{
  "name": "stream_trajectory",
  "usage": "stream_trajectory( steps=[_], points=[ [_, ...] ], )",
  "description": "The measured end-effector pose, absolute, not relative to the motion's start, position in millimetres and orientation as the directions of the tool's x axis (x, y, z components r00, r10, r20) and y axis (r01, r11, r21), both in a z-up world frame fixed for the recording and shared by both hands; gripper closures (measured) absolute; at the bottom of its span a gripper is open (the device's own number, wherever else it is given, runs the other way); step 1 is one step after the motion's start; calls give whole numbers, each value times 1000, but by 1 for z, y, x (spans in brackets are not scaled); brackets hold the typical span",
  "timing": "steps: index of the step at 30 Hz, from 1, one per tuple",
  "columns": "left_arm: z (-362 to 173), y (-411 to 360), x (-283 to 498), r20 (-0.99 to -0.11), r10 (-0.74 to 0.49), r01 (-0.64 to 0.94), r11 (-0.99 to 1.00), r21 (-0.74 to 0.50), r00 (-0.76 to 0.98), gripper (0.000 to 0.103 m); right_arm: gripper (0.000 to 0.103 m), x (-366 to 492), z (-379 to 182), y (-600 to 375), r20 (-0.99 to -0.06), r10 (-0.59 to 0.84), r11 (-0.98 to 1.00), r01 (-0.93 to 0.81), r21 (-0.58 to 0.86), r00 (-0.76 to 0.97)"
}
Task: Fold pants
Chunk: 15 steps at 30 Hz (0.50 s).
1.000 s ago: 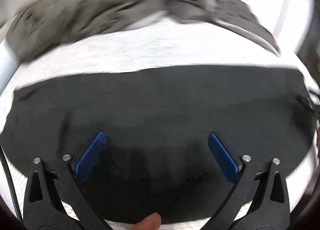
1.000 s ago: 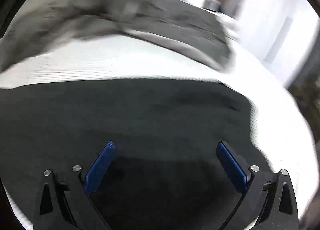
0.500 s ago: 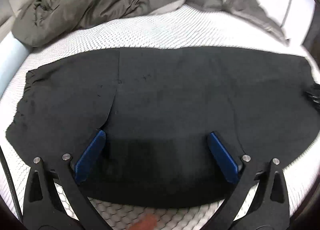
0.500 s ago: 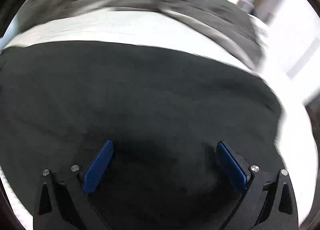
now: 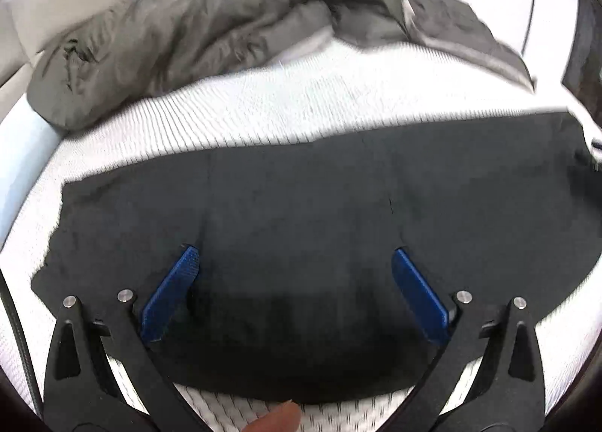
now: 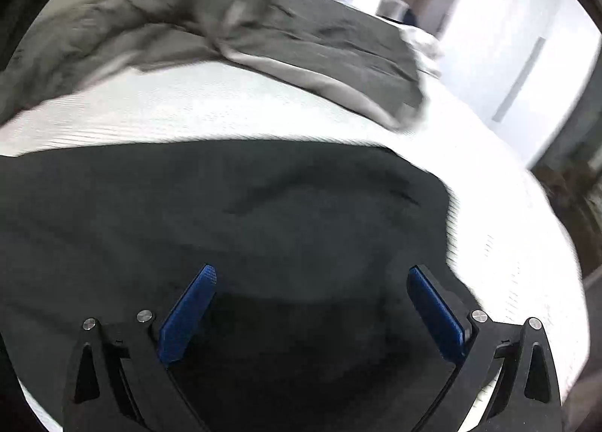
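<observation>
Black pants (image 5: pixel 320 206) lie flat and spread wide on the white mattress (image 5: pixel 263 116). They also fill the lower right wrist view (image 6: pixel 225 214), with their right end near the bed's edge. My left gripper (image 5: pixel 293 255) is open and empty, hovering just above the pants near their front edge. My right gripper (image 6: pixel 312 274) is open and empty above the pants' right part. Both have blue pads (image 5: pixel 173 293).
A crumpled grey duvet (image 5: pixel 225 18) lies across the back of the bed, also in the right wrist view (image 6: pixel 263 29). A white wall (image 6: pixel 508 37) and a dark floor edge (image 6: pixel 572 199) are to the right. A fingertip (image 5: pixel 278 420) shows at the bottom.
Both cameras have shifted: the left view tilted up so the pants sit lower in frame, and the right view swung back toward the pants' right end. Both grippers stayed open.
</observation>
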<state>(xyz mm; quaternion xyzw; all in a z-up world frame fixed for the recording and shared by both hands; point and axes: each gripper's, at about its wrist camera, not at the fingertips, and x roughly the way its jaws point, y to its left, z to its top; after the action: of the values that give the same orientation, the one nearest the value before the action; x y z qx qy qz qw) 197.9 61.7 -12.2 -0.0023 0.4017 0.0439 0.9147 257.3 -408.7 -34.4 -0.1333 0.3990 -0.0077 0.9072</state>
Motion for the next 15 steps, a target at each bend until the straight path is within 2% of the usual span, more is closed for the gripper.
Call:
stream_trajectory(
  steps=[3, 6, 8, 12, 15],
  points=[
    [-4, 80, 223, -723, 120, -194, 981, -19, 680, 1, 0, 282, -35, -383, -749, -21, 971, -166, -174, 663],
    [-14, 93, 257, -761, 85, -265, 957, -118, 643, 2, 0, 307, -52, -357, -784, 48, 981, -178, -80, 618],
    [-22, 73, 277, -782, 9, -201, 968, -149, 623, 1, 0, 301, -59, -320, -799, 74, 979, -196, -56, 597],
    [-40, 17, 303, -831, -52, -90, 989, -121, 554, 1, 0, 306, -69, -270, -790, 107, 956, -282, -85, 604],
    [-55, 1, 306, -851, -12, -51, 998, -46, 526, 1, 0, 304, -81, -262, -812, 69, 943, -305, -138, 580]
  ],
)
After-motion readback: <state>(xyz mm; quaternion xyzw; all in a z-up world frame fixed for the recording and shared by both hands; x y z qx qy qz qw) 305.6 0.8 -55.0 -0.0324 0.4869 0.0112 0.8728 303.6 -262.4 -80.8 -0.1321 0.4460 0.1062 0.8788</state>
